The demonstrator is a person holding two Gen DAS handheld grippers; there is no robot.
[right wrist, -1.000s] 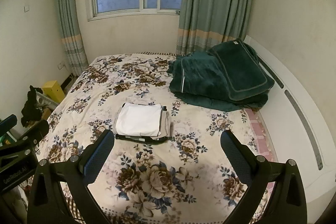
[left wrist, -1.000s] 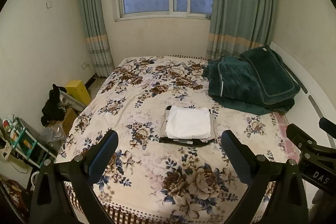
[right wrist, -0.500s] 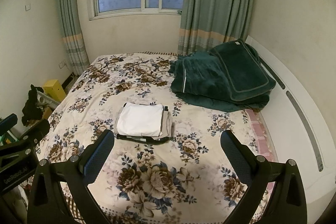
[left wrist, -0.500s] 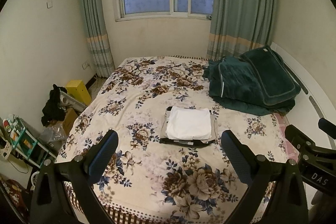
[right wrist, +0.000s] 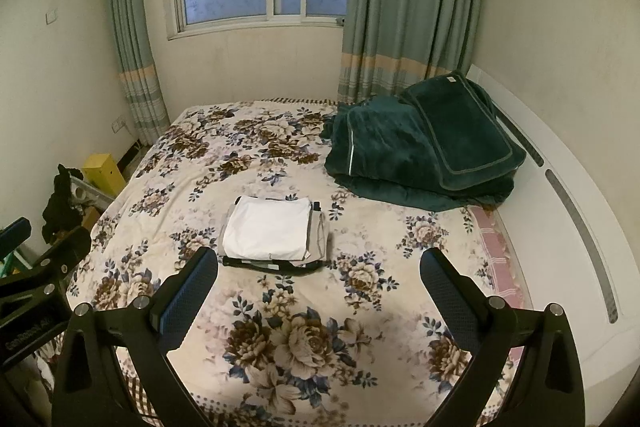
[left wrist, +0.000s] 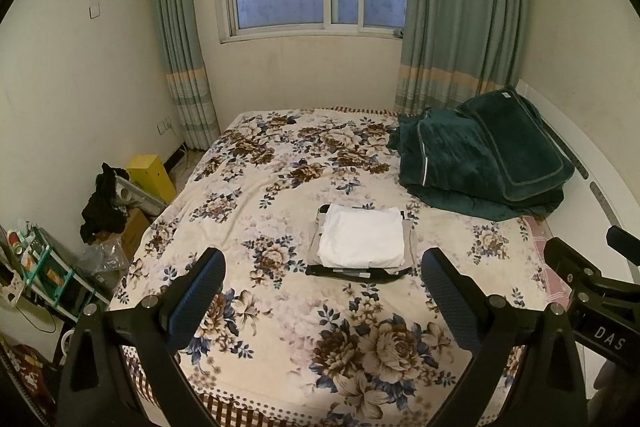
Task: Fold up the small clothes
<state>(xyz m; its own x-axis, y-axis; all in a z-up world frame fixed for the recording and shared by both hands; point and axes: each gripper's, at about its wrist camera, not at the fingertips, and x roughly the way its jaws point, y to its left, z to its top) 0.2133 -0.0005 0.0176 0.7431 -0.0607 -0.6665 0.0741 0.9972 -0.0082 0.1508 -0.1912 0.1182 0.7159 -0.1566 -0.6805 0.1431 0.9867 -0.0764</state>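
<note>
A stack of folded small clothes (left wrist: 362,243) lies in the middle of the floral bed (left wrist: 280,187), a white piece on top, grey and black ones beneath. It also shows in the right wrist view (right wrist: 274,233). My left gripper (left wrist: 322,281) is open and empty, held above the bed's near edge, short of the stack. My right gripper (right wrist: 318,277) is open and empty, at the same distance, to the right of the left one. Each gripper's body shows at the edge of the other's view.
A folded dark green blanket (left wrist: 480,163) lies at the bed's far right by the white headboard (right wrist: 560,187). Left of the bed stand a yellow box (left wrist: 152,175), black clothing on a box (left wrist: 104,203) and a small shelf (left wrist: 36,267). Curtains and a window are behind.
Both grippers have drifted back and up very slightly; the stack looks a little lower in both views. Nothing was gripped or released.
</note>
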